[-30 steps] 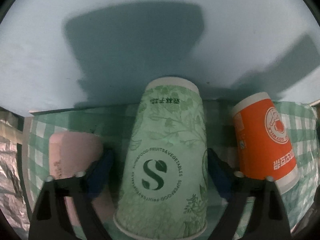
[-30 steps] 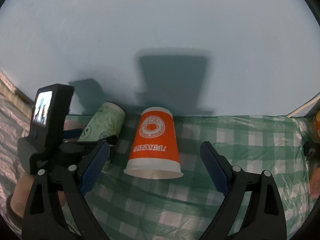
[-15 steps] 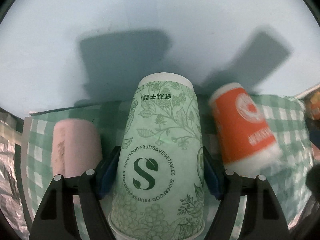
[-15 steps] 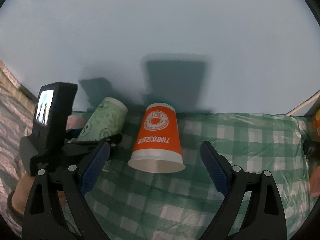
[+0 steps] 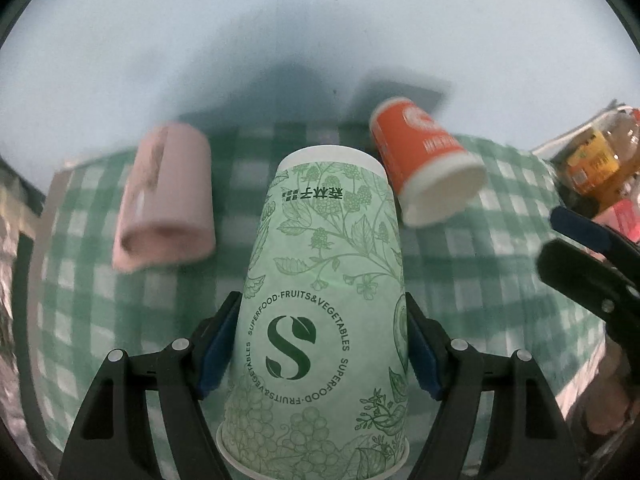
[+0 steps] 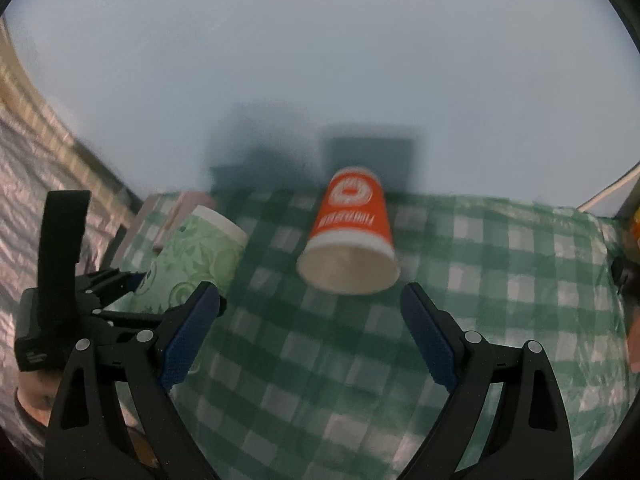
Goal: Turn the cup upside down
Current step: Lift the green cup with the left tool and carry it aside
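My left gripper (image 5: 320, 344) is shut on a pale green paper cup (image 5: 320, 320) printed with leaves and an "S" logo. I hold it above the cloth, its closed base pointing away from the camera and its open rim toward it. In the right wrist view the same green cup (image 6: 196, 256) sits tilted in the left gripper at the left. An orange paper cup (image 6: 350, 232) stands upside down on the green checked cloth (image 6: 480, 280), ahead of my right gripper (image 6: 310, 332), which is open and empty. A pink cup (image 5: 164, 204) stands upside down at the left.
The orange cup (image 5: 428, 160) shows at the upper right in the left wrist view, and the right gripper's fingers (image 5: 580, 232) come in from the right edge. Bottles with yellow labels (image 5: 600, 160) stand at the far right. A pale wall rises behind the cloth. Silver foil (image 6: 32, 184) lies at the left.
My left gripper closed on the green cup, then lifted it and drew back from the wall. The right gripper also pulled up and back, staying open.
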